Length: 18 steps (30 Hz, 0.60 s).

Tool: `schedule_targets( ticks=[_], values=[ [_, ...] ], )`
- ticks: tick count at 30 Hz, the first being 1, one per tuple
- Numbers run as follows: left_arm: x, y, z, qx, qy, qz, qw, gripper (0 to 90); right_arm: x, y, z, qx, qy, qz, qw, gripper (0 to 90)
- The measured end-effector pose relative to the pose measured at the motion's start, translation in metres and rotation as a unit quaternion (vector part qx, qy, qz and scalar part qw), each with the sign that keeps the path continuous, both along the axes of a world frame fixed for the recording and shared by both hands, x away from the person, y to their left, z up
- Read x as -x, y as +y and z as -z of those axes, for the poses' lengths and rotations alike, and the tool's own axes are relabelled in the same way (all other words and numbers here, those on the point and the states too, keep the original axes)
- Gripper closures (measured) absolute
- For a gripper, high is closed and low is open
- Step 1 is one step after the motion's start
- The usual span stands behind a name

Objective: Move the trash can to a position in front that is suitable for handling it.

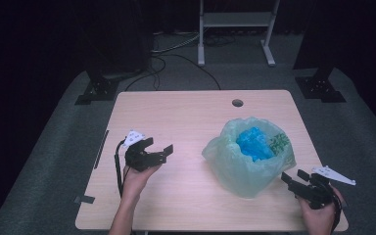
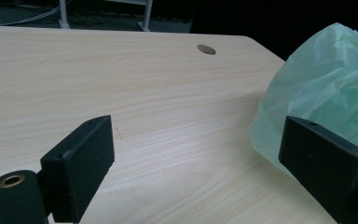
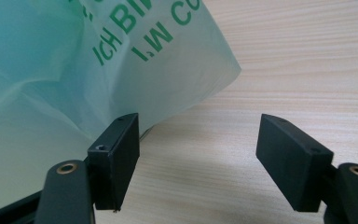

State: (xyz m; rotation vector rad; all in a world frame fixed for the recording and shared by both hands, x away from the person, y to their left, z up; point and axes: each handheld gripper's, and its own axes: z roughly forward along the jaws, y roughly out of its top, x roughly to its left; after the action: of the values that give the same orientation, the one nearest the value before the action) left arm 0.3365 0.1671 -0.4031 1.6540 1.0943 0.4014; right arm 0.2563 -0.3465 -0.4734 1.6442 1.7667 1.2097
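A pale green plastic bag [image 1: 247, 161] stands open on the right half of the wooden table [image 1: 186, 122], with a crumpled blue thing [image 1: 253, 143] inside it. My left gripper [image 1: 157, 146] hovers over the table's left half, open and empty, aimed toward the bag [image 2: 321, 88]. My right gripper [image 1: 293, 176] sits at the bag's near right corner, open, nothing between its jaws. In the right gripper view the bag [image 3: 74, 70], printed with green letters, bulges just past the left fingertip [image 3: 116, 154]; whether it touches is unclear.
A round cable hole [image 1: 237, 103] sits near the table's far edge. Beyond the table stand a white frame [image 1: 235, 29], black stand bases [image 1: 98, 90] and loose cables on the grey floor. A dark strip [image 1: 101, 149] lies along the table's left edge.
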Motion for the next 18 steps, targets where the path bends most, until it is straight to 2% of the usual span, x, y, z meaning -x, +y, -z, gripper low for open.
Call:
schedule_targets(
  ticks=[7, 18],
  values=[
    [0.0, -0.0033, 0.0012, -0.006, 0.001, 0.005, 1.0, 9.2, -0.0008, -0.0017, 0.0005, -0.005, 0.004, 0.003, 1.0, 29.5],
    [0.0018, -0.0023, -0.0013, 0.0, -0.003, 0.007, 1.0, 9.3, -0.0007, 0.0013, -0.002, -0.001, 0.005, 0.013, 0.9999, 28.5]
  ],
)
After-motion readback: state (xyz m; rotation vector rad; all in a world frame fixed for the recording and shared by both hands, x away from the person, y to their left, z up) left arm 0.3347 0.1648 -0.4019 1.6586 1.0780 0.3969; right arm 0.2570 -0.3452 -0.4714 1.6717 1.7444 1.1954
